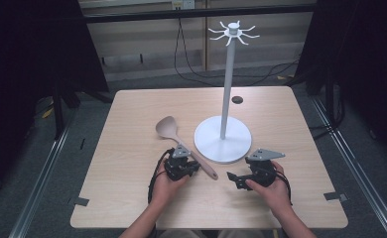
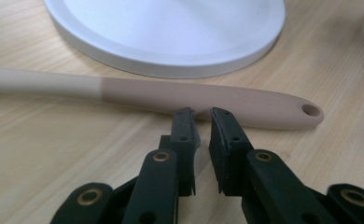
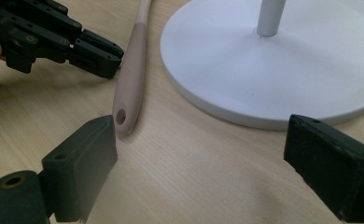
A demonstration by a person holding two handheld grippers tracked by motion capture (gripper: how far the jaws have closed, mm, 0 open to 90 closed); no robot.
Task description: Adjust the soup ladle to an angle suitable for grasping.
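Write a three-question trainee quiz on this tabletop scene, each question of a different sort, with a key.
1. True or false: the spatula hangs from the white hook stand.
2. Which is wide open? A) left gripper B) right gripper
3. Fill in: the spatula handle's end has a small ____.

Key:
1. False; it lies flat on the table, beside the stand's round base.
2. B; the left gripper's jaws are nearly together, just short of the handle.
3. Hole.
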